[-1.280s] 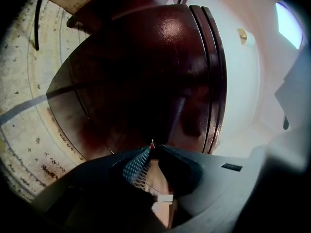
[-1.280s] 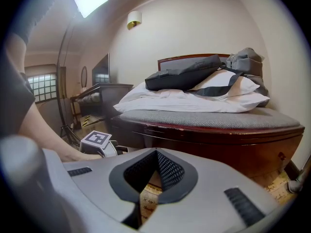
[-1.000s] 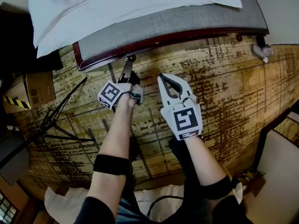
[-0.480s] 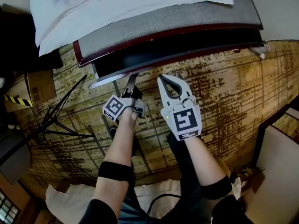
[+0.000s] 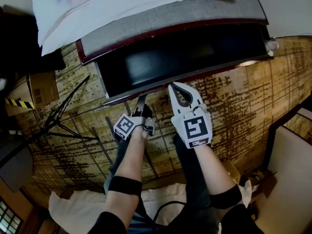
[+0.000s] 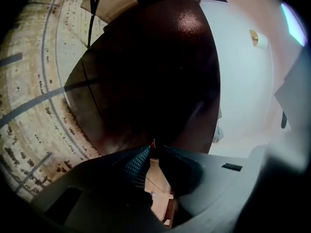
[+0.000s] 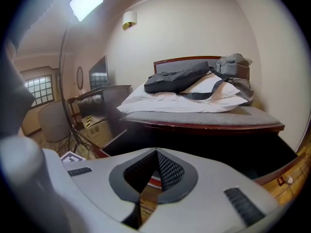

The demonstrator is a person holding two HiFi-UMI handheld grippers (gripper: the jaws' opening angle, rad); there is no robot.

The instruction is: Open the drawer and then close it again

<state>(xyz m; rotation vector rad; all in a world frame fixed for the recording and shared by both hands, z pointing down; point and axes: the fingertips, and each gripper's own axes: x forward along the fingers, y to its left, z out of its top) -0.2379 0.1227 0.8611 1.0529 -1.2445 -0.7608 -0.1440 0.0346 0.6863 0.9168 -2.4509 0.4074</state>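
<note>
A wide dark drawer [image 5: 219, 71] stands pulled out from under the bed [image 5: 170, 18], and its inside shows black. My left gripper [image 5: 141, 99] holds the drawer's front edge near the left end. In the left gripper view the dark wooden drawer front [image 6: 146, 72] fills the frame, and the left gripper [image 6: 153, 145] pinches its thin lip at the tips; its jaws have eased open a touch. My right gripper [image 5: 176, 87] hovers just right of it, beside the drawer front, shut and holding nothing. The right gripper [image 7: 156, 152] faces the open drawer [image 7: 119, 139] and the bed [image 7: 204, 118].
White bedding [image 5: 97, 4] and a dark bag [image 7: 180, 79] lie on the bed. A black tripod [image 5: 58, 126] and a cardboard box [image 5: 41, 89] stand at the left on the patterned carpet [image 5: 243, 111]. Dark-framed furniture [image 5: 287, 150] is at the right.
The drawer has slid out from under the bed toward me. My left gripper drew back with its front edge. My right gripper drifted back a little alongside it.
</note>
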